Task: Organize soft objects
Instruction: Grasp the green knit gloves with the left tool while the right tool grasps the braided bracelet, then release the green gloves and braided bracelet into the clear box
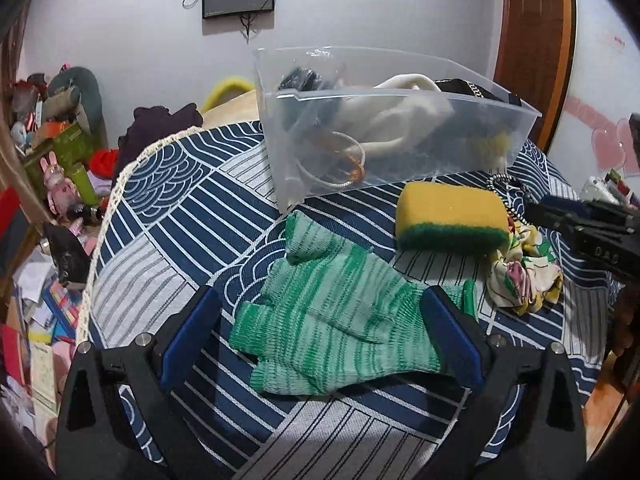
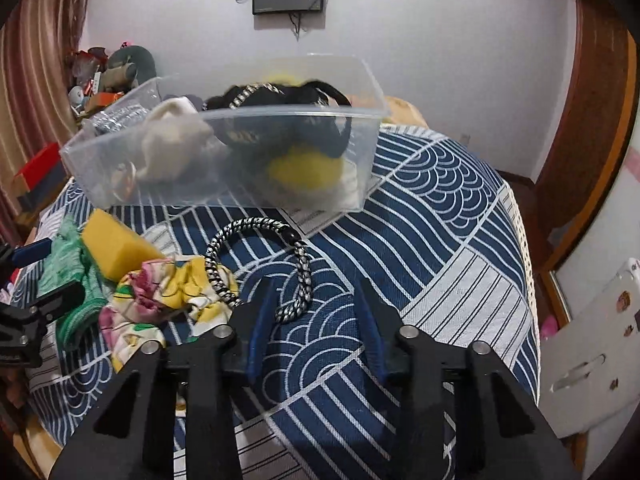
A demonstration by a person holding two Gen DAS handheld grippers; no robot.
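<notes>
A green striped knit glove (image 1: pixel 340 312) lies on the blue patterned cloth between the fingers of my open left gripper (image 1: pixel 320 312). Beyond it lie a yellow and green sponge (image 1: pixel 450 214) and a floral scrunchie (image 1: pixel 524 268). A clear plastic bin (image 1: pixel 384 128) at the back holds a cream soft item, black items and rings. In the right wrist view, my open right gripper (image 2: pixel 316 300) hovers over the end of a black and white braided cord (image 2: pixel 260 264). The sponge (image 2: pixel 114 248), scrunchie (image 2: pixel 160 296) and glove (image 2: pixel 68 276) lie to its left, the bin (image 2: pixel 224 152) behind.
The cloth-covered table (image 2: pixel 440 220) drops off at the right and left edges. Clutter of toys and papers (image 1: pixel 52 200) lies on the floor left. A wooden door frame (image 1: pixel 536 48) stands back right. The left gripper's body (image 2: pixel 24 312) shows at the left edge of the right wrist view.
</notes>
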